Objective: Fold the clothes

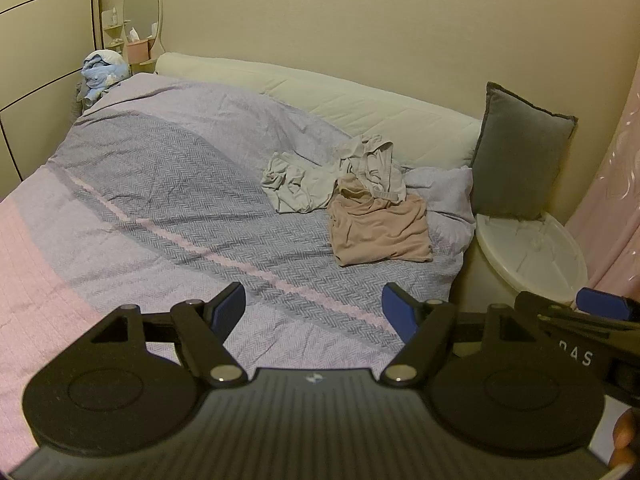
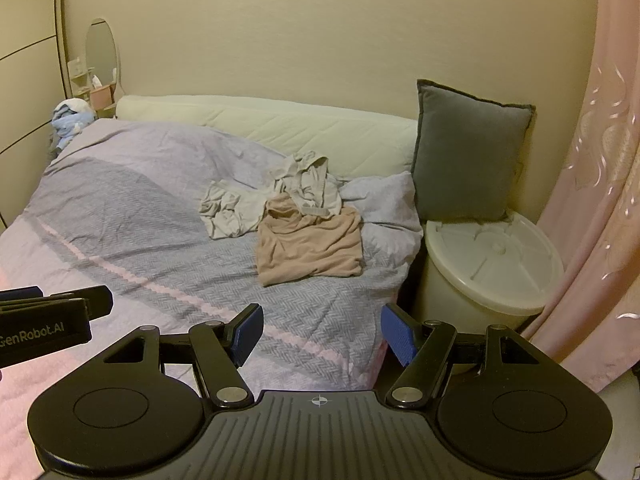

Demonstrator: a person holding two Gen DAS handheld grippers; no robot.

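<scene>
A crumpled tan garment [image 1: 380, 232] [image 2: 310, 242] lies on the bed's grey-and-pink cover [image 1: 160, 184] [image 2: 120, 216], near its right edge. A crumpled pale grey-beige garment [image 1: 332, 174] [image 2: 272, 198] lies just behind it and partly over it. My left gripper [image 1: 314, 312] is open and empty, above the cover, well short of the clothes. My right gripper [image 2: 322, 332] is open and empty, above the bed's right front part. Each gripper's body shows at the edge of the other's view.
A dark grey cushion [image 1: 520, 160] [image 2: 468, 152] leans on the wall beside a cream headboard [image 1: 320, 96] [image 2: 260, 120]. A white lidded bin [image 1: 528, 256] [image 2: 488, 264] stands right of the bed. A pink curtain [image 2: 600, 180] hangs at the right. A blue bundle [image 1: 102, 72] lies at the far left.
</scene>
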